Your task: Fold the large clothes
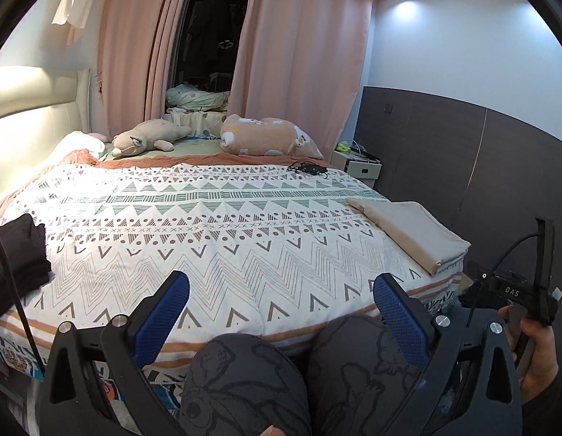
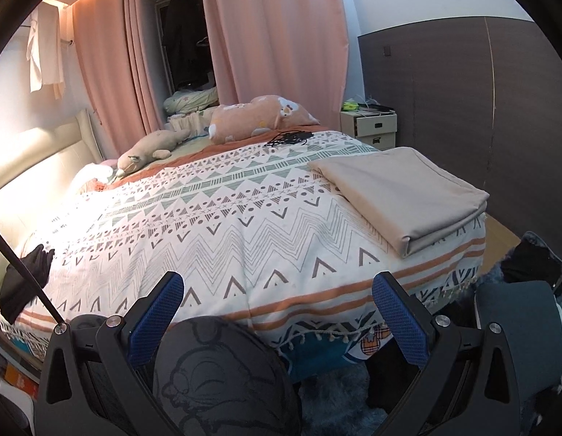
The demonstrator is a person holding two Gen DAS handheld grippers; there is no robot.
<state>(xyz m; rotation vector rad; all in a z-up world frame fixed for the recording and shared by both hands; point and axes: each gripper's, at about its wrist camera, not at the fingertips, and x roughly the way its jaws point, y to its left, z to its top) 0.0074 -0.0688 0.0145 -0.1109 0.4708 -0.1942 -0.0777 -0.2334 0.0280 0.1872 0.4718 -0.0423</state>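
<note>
Bed [image 1: 208, 218] with patterned white spread, filling both views. Folded beige cloth [image 2: 401, 196] lying flat at bed's near right corner. Folded black garment [image 1: 19, 254] at bed's near left edge. Left gripper [image 1: 281, 312] and right gripper [image 2: 277, 309] released, blue fingers spread wide, grasping nothing, just off bed's near edge.

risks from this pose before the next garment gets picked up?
1. The black cable bundle lies loose on the bedspread; cloth spread there could snag it.
2. The folded beige cloth sits at the bed's corner and could be nudged off.
3. Both tools, left and right, are open and empty.
</note>
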